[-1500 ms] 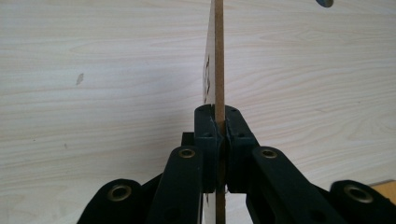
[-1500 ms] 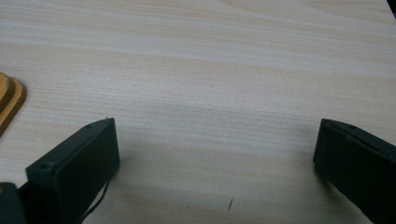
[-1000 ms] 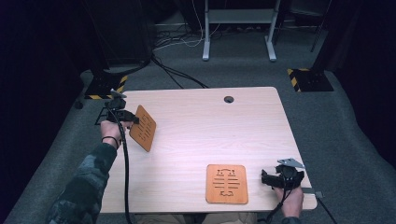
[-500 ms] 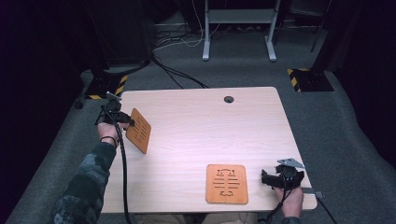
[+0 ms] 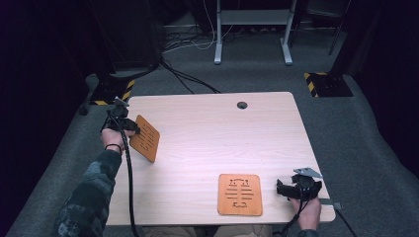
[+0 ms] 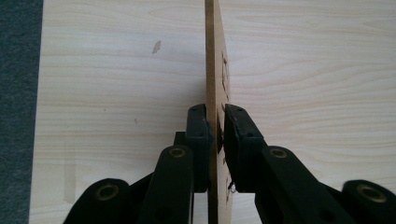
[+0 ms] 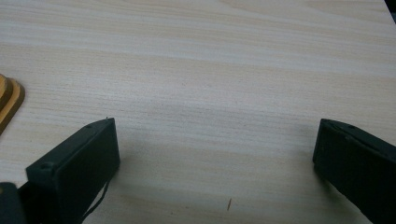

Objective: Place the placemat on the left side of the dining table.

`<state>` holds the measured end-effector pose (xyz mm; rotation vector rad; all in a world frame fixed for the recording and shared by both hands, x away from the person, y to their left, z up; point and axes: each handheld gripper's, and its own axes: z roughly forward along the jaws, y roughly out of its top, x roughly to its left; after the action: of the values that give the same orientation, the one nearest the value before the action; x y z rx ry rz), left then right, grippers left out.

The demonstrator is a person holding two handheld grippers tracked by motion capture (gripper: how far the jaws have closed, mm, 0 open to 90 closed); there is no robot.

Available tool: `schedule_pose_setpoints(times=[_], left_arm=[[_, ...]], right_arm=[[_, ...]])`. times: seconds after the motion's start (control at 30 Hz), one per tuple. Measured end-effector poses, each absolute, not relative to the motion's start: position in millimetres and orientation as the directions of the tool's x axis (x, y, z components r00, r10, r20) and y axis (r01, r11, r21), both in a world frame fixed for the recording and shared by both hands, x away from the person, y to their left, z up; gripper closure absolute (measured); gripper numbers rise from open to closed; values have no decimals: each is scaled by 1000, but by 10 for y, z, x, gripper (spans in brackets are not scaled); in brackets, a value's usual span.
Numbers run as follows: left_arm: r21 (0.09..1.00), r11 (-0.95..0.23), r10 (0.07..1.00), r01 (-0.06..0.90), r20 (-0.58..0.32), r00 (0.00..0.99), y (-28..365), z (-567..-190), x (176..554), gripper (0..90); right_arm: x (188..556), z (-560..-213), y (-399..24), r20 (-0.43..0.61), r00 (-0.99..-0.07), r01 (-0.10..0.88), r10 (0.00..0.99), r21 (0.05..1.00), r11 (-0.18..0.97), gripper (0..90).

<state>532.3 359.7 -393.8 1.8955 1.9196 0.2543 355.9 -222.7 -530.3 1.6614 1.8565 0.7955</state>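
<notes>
Holding a thin wooden board [image 6: 215, 60] on its edge, my left gripper [image 6: 215, 126] has just let its jaws open a tiny bit; the board sits between them, near the left side of the table [image 5: 207, 128]; my right gripper [image 7: 215, 154] rests low with its jaws spread wide, just beside a second carved board [image 5: 240, 193] lying flat.
</notes>
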Motion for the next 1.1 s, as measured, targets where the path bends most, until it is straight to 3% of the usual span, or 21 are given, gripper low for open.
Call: schedule_pose_setpoints(times=[0.33, 1.1], left_arm=[[396, 17, 992, 918, -120, 34, 3716, -4038, 5323, 710], [376, 34, 987, 926, -158, 28, 3922, -4206, 5333, 636]], right_arm=[[3559, -5302, -2228, 3, -112, 689, 994, 721, 75, 0], [3558, -5303, -2227, 3, -109, 688, 994, 722, 73, 0]])
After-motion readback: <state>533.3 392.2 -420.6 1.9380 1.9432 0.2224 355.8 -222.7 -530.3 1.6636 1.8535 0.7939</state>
